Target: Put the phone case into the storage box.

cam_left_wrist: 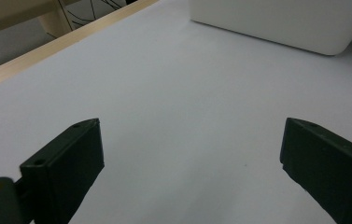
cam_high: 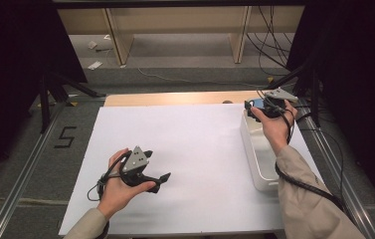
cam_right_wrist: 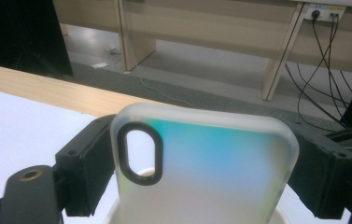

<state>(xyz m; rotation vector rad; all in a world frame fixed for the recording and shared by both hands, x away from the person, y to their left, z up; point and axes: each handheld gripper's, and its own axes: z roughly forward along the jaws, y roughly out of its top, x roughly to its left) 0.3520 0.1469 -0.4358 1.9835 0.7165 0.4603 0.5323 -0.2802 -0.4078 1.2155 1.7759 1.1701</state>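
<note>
two jaws of your right gripper (cam_right_wrist: 197, 172) pinch the light, flexible, slick phone case (cam_right_wrist: 206, 163) by its long edges above the white bin (cam_high: 254, 149); squeeze gently, while your left gripper (cam_left_wrist: 192, 172) stands spread and empty.

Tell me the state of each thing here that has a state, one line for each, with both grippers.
Left gripper: open, nothing between its jaws, above the white sheet.
Right gripper: shut on the phone case.
Phone case: upright, held across its width over the white bin.
White bin: standing upright at the sheet's right edge.
</note>
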